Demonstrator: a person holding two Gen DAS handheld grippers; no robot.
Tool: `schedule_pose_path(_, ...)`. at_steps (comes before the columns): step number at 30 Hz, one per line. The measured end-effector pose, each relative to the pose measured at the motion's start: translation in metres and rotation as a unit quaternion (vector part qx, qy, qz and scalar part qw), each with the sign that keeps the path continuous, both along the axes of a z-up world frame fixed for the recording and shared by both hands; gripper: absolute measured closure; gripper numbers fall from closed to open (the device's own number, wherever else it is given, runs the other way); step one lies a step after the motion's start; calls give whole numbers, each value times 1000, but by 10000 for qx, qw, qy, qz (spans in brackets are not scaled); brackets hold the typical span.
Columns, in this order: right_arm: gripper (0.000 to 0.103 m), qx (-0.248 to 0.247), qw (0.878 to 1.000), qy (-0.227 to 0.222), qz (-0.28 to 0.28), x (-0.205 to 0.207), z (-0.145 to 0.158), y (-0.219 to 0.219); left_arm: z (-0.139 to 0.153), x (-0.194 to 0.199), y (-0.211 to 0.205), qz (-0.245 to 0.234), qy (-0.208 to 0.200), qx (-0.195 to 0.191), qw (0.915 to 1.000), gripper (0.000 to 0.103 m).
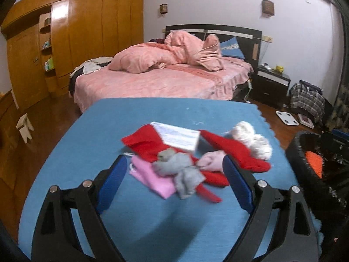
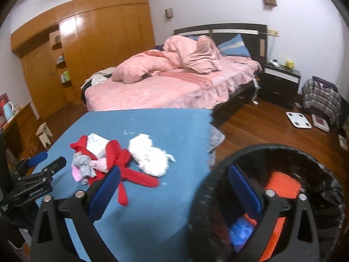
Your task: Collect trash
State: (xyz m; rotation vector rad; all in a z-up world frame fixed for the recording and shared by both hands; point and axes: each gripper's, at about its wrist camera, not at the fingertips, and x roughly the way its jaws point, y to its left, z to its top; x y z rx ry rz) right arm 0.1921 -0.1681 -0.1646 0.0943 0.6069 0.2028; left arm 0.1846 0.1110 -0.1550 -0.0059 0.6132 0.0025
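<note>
**A:** so where's this at? The left gripper [image 1: 174, 170] hangs over the pile on the blue-clothed table [image 1: 87, 152], fingers spread wide with nothing held, either side of the crumpled grey wad [image 1: 181, 172].

**B:** yeah, looks like the reach-in step. The right gripper [image 2: 172, 187] is released too, one finger over the black-lined trash bin [image 2: 316, 185], orange and blue scraps already inside.

**A:** next I'd guess lower and pinch the grey wad without snagging the red cloth scraps [image 1: 146, 144] under it.
</note>
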Motion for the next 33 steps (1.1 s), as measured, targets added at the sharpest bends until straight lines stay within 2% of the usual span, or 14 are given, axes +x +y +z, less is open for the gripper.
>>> schedule_pose_path(7,29,-37,9990,212,383,27,-19,41,-17,9,16,127,203,-48,9997,30)
schedule_pose_path(9,40,-90,9984,305,462,33,-25,47,-21,12,17,116,261,-88,9996,33)
schedule_pose_path(11,42,-118,9982,348,466,36,-30,51,-25,15,15,74,301,-117,9995,35)
schedule_pose_path(20,43,-186,9981,447,375,43,-43,48,-43,39,0,-15,459,-113,9989,41)
schedule_pose_path(22,43,-204,9980,458,382,46,-44,48,-47,46,0,-31,572,-147,9982,52)
schedule_pose_path(24,43,-211,9979,476,389,47,-46,49,-50,50,-1,-21,638,-164,9978,57)
schedule_pose_path(28,43,-247,9975,493,446,48,-49,53,-48,47,1,2,544,-198,9983,63)
schedule_pose_path(33,43,-232,9971,471,543,47,-49,59,-35,28,7,47,304,-219,9993,64)
